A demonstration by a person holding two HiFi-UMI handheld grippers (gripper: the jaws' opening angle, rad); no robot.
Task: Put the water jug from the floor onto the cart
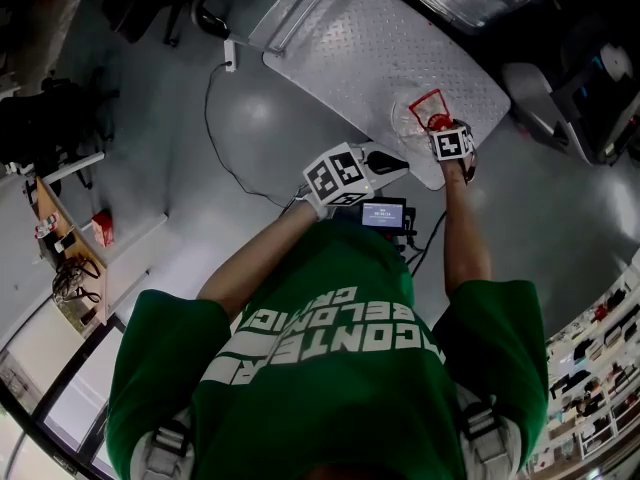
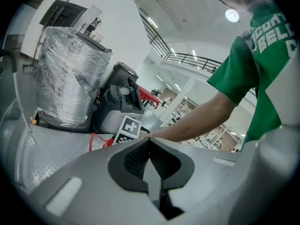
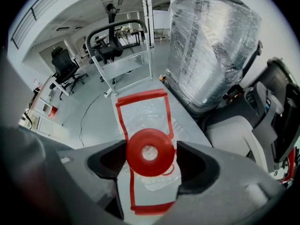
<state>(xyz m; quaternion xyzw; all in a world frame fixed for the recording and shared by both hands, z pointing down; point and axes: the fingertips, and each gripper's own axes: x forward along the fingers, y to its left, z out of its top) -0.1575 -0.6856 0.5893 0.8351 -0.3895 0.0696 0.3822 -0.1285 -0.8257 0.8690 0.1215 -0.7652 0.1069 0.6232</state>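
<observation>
The water jug is clear plastic with a red carrying frame and a red cap. My right gripper is shut on the jug's neck just under the cap. In the head view the jug sits over the near end of the cart's grey diamond-plate deck, with the right gripper right behind it. Whether the jug rests on the deck I cannot tell. My left gripper is shut on nothing; in the head view the left gripper hangs beside the deck's near edge.
The cart's push handle rises at the deck's far end. A shrink-wrapped pallet load and a floor-cleaning machine stand right of the cart. A cable trails over the grey floor, and office chairs stand beyond.
</observation>
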